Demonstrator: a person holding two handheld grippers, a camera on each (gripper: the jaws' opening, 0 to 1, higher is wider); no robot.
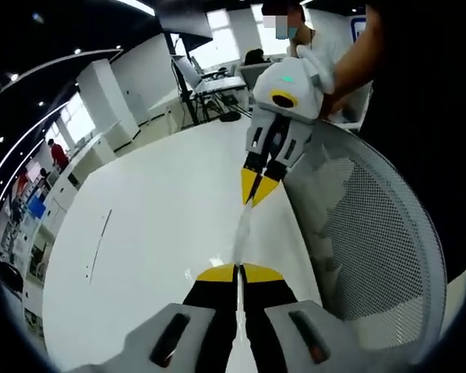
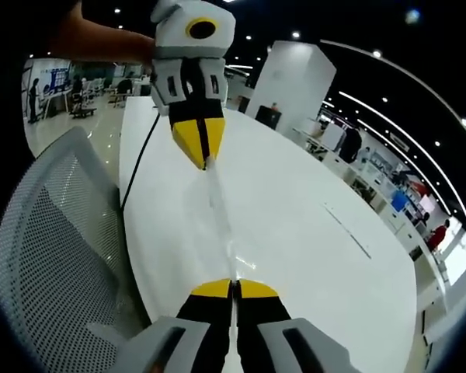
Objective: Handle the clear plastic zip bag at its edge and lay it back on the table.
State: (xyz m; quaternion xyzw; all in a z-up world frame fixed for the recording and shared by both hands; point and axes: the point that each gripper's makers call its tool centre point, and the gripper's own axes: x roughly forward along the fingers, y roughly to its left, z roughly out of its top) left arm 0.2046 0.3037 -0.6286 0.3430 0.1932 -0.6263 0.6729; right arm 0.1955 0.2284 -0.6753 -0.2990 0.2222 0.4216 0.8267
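open office: long white table (image 1: 155, 256), mesh chair (image 1: 373, 249).

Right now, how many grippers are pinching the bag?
2. The left gripper is shut on one edge of the bag, the right gripper on the opposite edge, stretching it edge-on above the table.

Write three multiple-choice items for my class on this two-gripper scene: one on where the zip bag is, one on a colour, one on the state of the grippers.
1. Where is the clear zip bag?
A. Stretched between both grippers
B. Flat on the chair
C. On the floor

2. What colour are the gripper tips?
A. Red
B. Yellow
C. Green

3. What state are the grippers in?
A. Both open
B. One open
C. Both shut on the bag

Answers:
1 A, the bag runs edge-on from the left gripper to the right gripper above the white table.
2 B, the tips show yellow.
3 C, each pair of jaws pinches the bag's edge.
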